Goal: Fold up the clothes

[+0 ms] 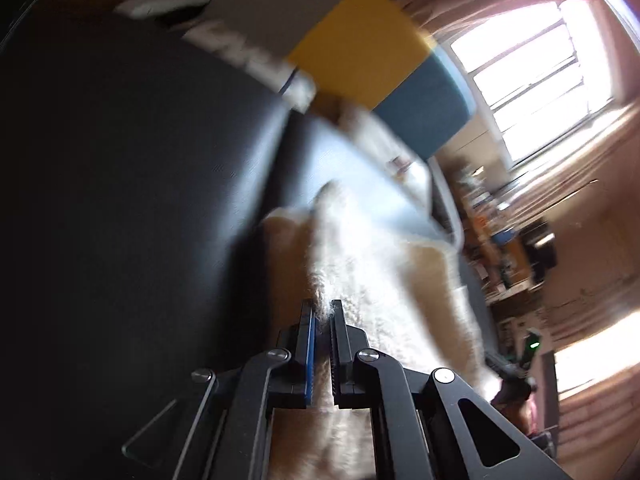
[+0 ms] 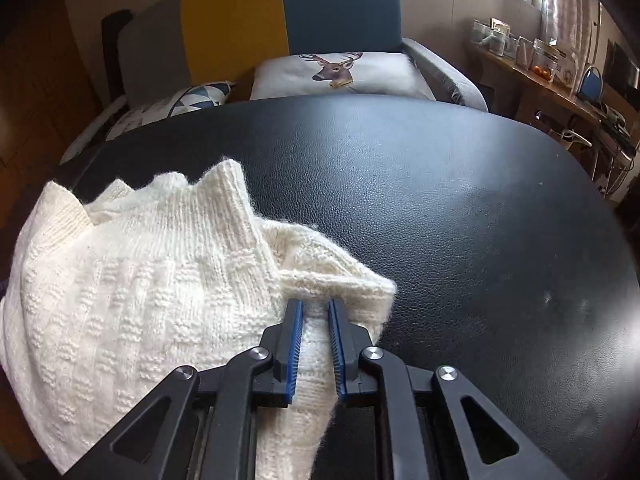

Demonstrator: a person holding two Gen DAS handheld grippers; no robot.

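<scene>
Gripping the sweater [image 2: 132, 288] with both grippers.
You had left gripper [image 1: 324, 312] and right gripper [image 2: 314, 312] each pinching knit; it lay bunched on the table's [image 2: 460, 208] near-left, no fold made.

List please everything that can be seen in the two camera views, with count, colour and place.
knitted sweater: one, cream white, crumpled on the left part of the table
table: one, black leather-like top, under the sweater
sofa: one, grey, yellow and blue back panels, behind the table
deer cushion: one, white with a brown deer head, on the sofa seat
patterned cushion: one, white with blue triangles, left of the deer cushion
side desk: one, brown wood, cluttered with small items, at the right wall
window: one, bright, beside curtains
left gripper: one, black, blue pads, shut on the sweater
right gripper: one, black, blue pads, shut on a sweater edge
</scene>
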